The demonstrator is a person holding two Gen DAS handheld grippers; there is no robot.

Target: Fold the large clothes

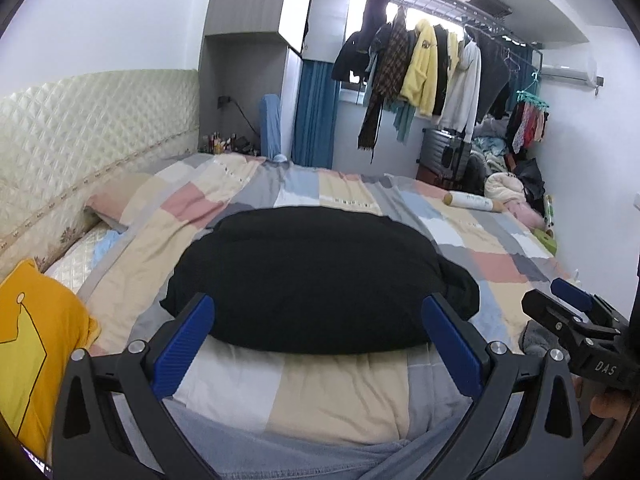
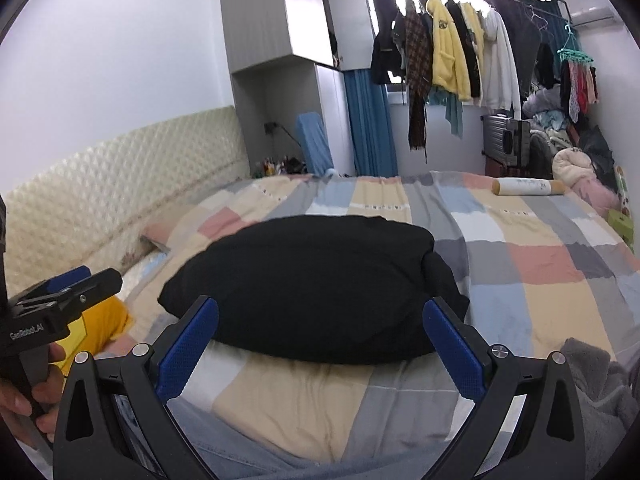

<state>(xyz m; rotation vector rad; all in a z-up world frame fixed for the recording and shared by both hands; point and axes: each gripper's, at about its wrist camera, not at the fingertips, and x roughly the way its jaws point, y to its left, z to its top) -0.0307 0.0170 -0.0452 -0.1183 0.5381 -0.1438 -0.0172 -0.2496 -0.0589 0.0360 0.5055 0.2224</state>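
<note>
Black garment [image 1: 316,276] lies folded in a thick bundle on the bed [image 1: 500,248], on the checked cover, with one part sticking out at its right side. Left tool [image 1: 316,328] is wide open and holds nothing, just in front of the bundle. Right tool [image 2: 320,328] is also wide open and empty. Yellow cushion [image 1: 36,340] lies at the left.

Left gripper [image 1: 318,316]: held level and low, its blue-padded fingers [image 1: 184,344] spread wide apart, nothing clasped between them.
Right gripper [image 2: 320,316]: held level alongside, fingers [image 2: 454,350] likewise spread wide, nothing gripped.
Left hand [image 2: 28,396]: seen wrapped around the handle of its gripper.
Right hand [image 1: 608,404]: partly seen beneath its gripper, fingers curled on the handle.
</note>
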